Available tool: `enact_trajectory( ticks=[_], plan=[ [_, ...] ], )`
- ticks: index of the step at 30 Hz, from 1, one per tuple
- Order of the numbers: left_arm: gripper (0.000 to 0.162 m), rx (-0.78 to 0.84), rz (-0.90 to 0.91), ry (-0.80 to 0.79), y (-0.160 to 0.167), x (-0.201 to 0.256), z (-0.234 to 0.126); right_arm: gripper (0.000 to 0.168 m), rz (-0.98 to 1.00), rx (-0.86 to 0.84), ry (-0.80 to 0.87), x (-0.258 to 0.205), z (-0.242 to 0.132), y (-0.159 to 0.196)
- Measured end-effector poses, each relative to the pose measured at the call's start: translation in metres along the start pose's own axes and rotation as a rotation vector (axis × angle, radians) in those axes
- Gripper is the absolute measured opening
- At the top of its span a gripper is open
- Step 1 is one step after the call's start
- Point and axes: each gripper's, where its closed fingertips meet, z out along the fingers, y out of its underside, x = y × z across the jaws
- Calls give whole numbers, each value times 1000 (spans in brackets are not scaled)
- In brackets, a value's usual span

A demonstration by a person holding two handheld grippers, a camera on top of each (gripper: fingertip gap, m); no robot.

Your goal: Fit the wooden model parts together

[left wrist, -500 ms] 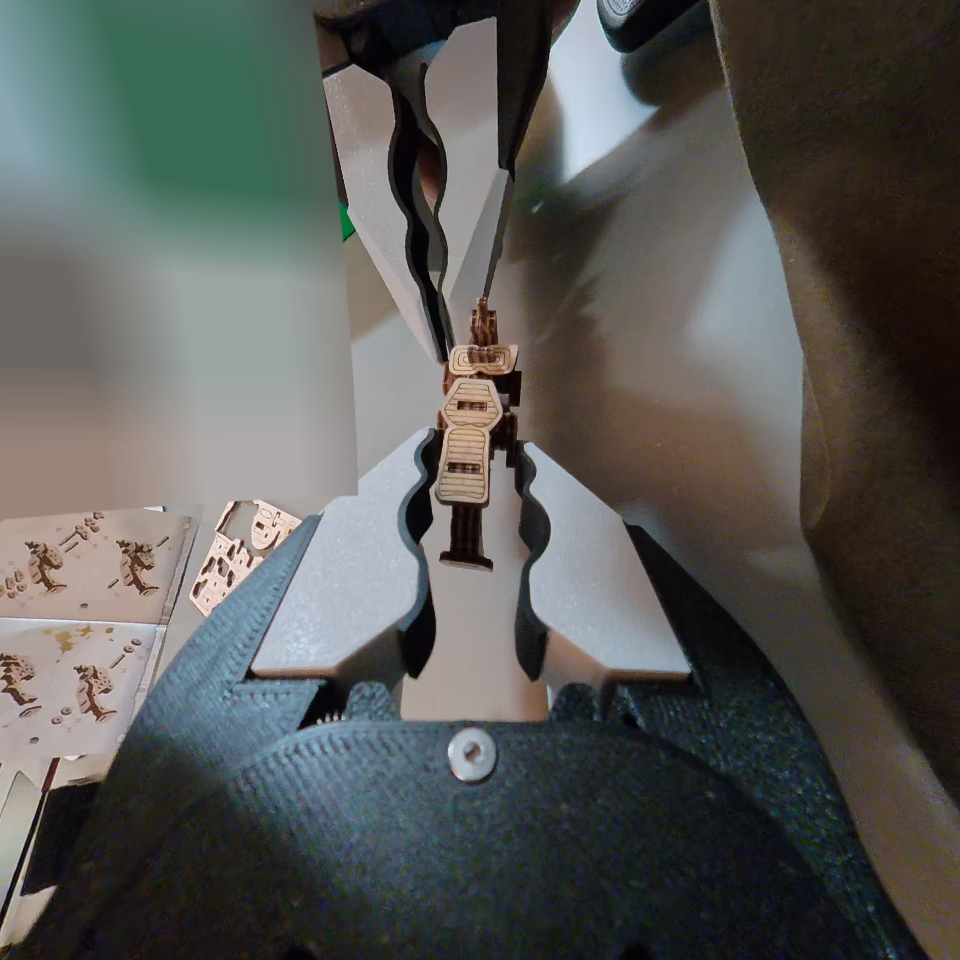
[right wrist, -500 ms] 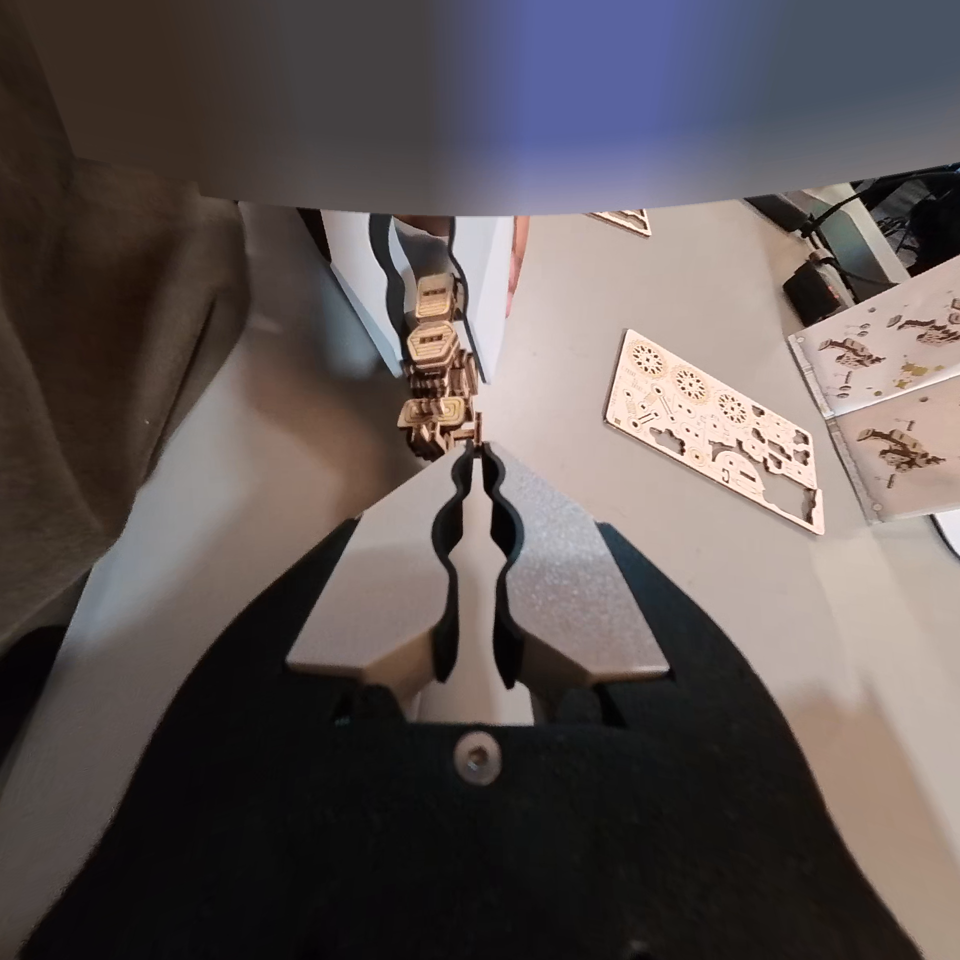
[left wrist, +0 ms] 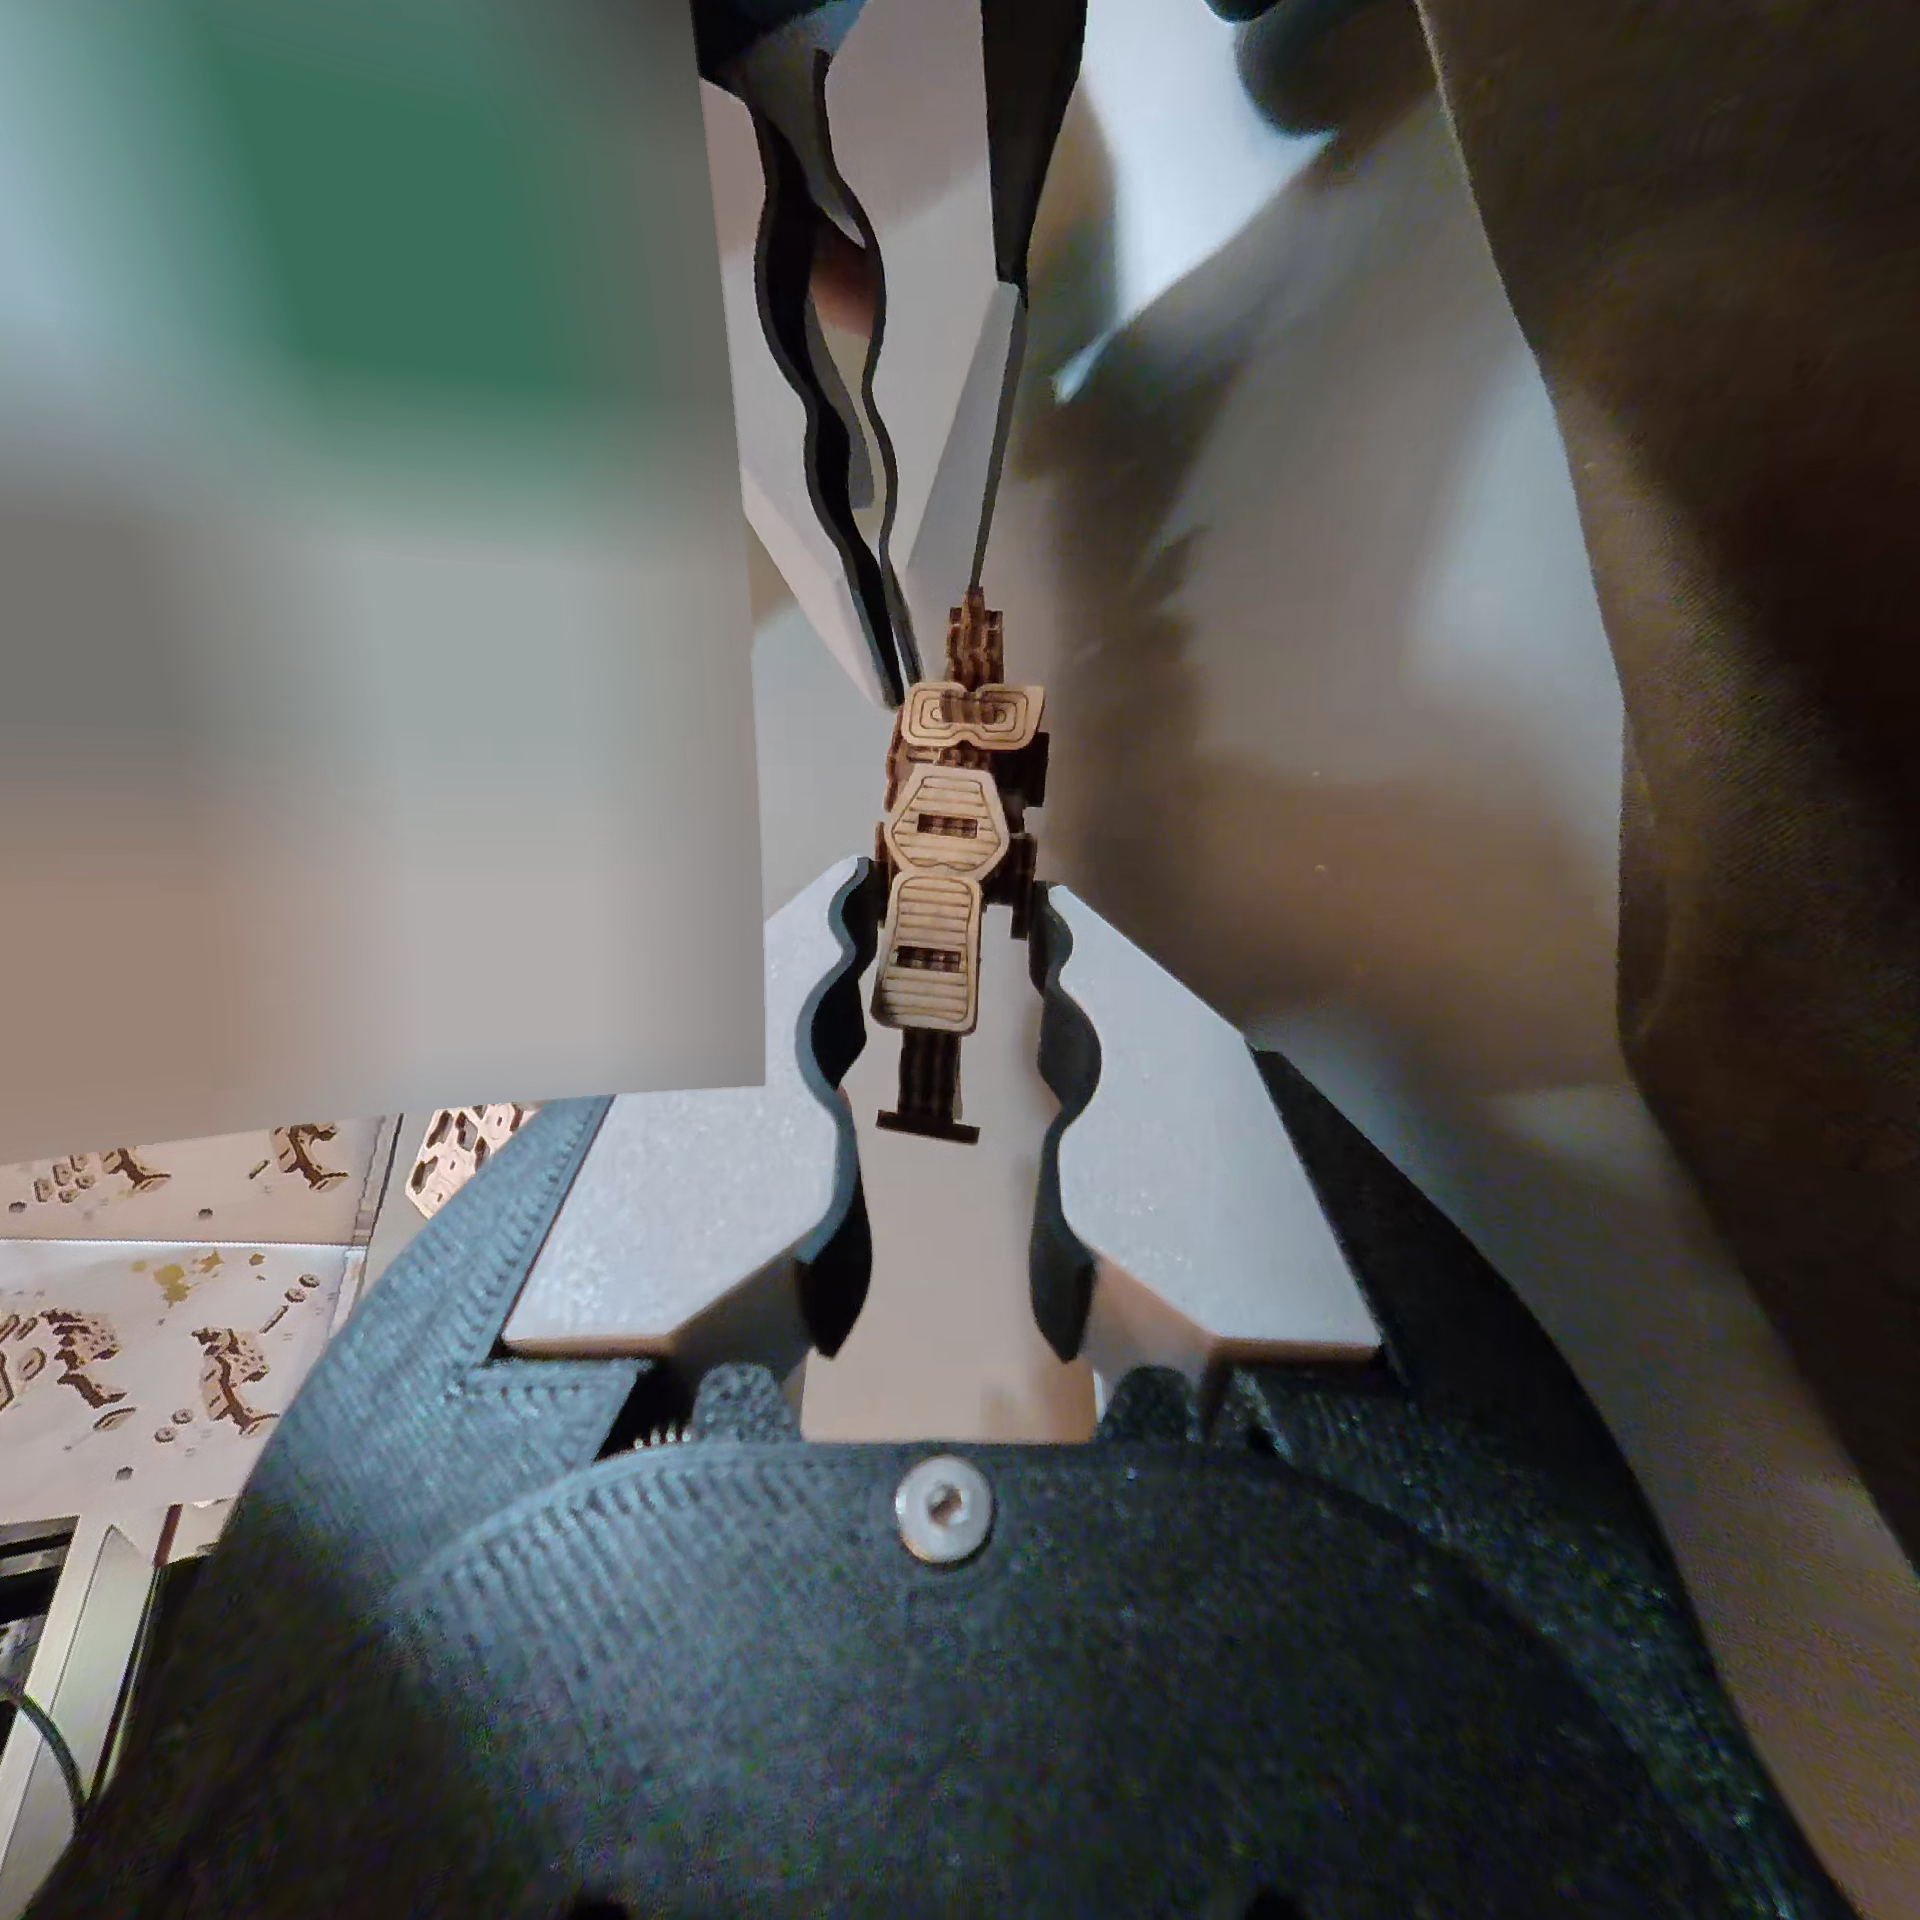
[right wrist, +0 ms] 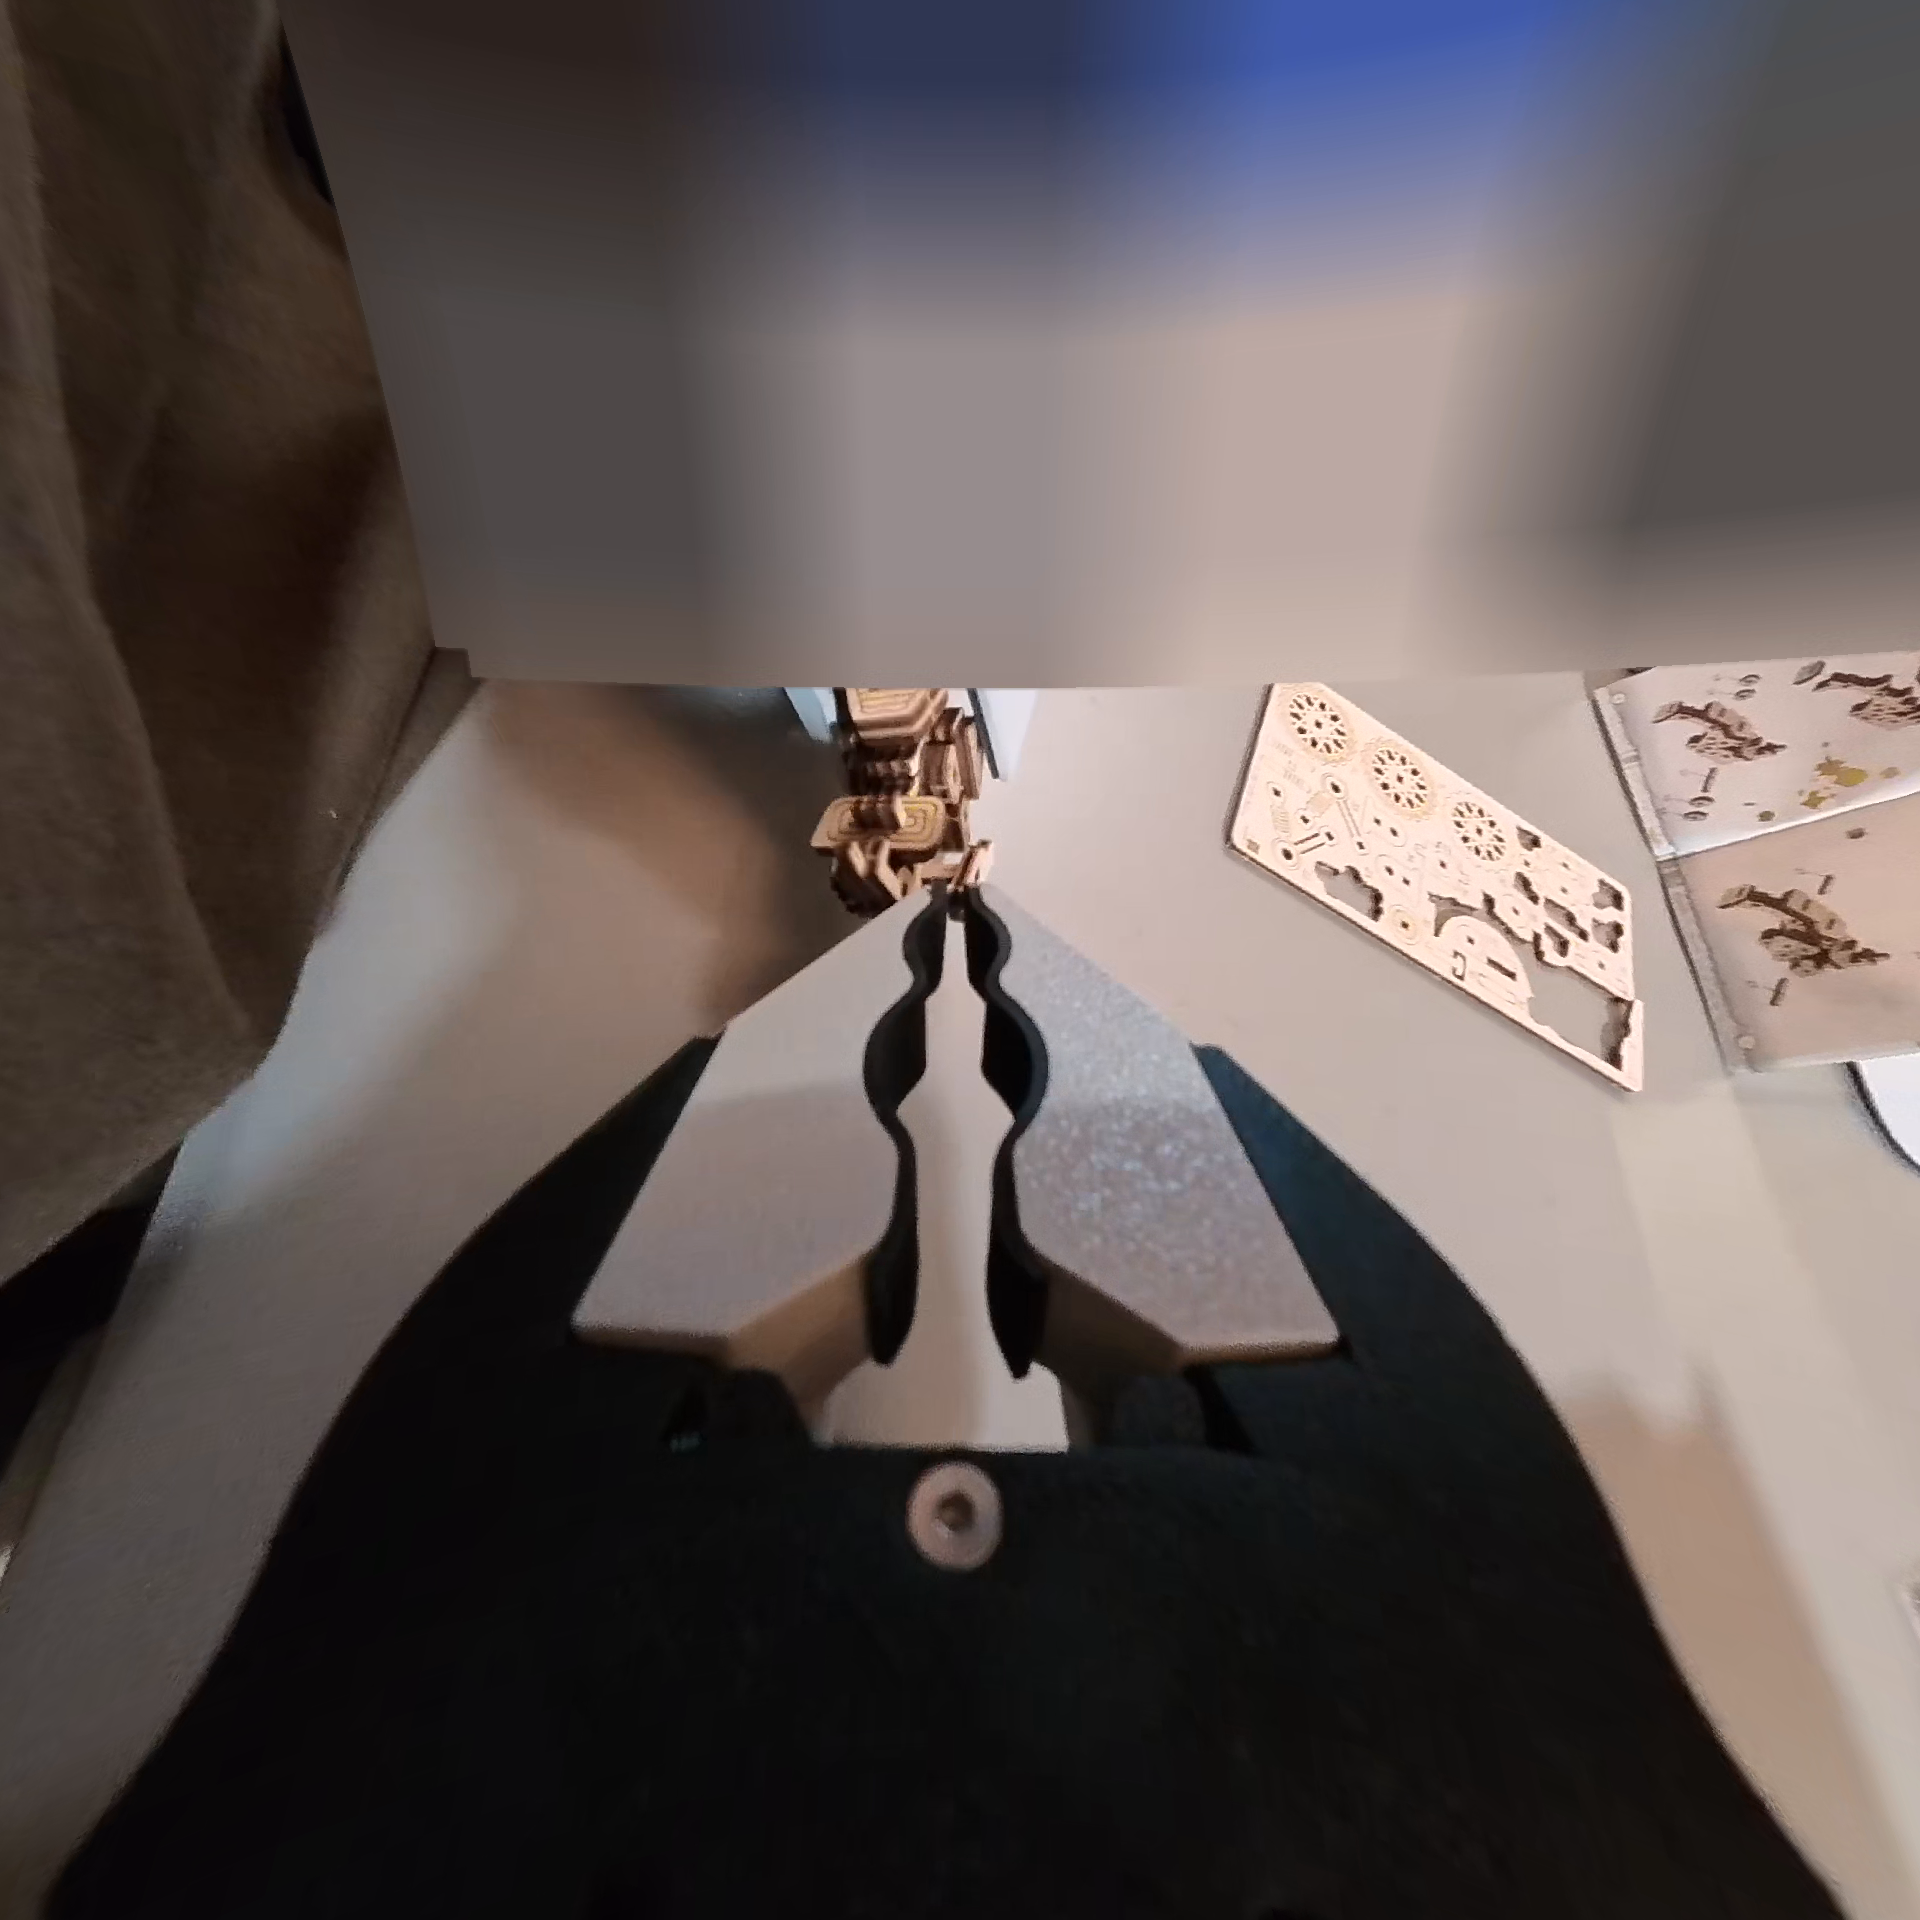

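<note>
A small light-wood model (left wrist: 935,904) with layered, line-engraved plates is held in the air above the grey table. My left gripper (left wrist: 951,894) is shut on its lower part, one finger on each side. My right gripper (left wrist: 940,644) comes from above, opposite the left one, its tips at the model's far end. In the right wrist view my right gripper (right wrist: 951,906) is shut on a small wooden tab (right wrist: 974,864) at the near end of the model (right wrist: 888,847). A blur patch hides most of the left gripper there.
A laser-cut wooden part sheet (right wrist: 1434,883) lies flat on the grey table (right wrist: 1351,1351), with printed instruction sheets (right wrist: 1818,831) beyond it. Instruction sheets also show in the left wrist view (left wrist: 156,1299). A person's brown garment (left wrist: 1714,727) hangs close beside both grippers.
</note>
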Motion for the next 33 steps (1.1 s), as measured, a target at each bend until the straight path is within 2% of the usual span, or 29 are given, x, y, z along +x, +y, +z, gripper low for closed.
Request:
enact_trajectory(
  ticks=[7,33],
  plan=[
    [27,12,-2,7,-1,2,0,1,48,50,-43,-4,-3,-4],
    [28,-14,29,47,1,16,6,0,106,20,-162,-21,-1,6]
  ],
)
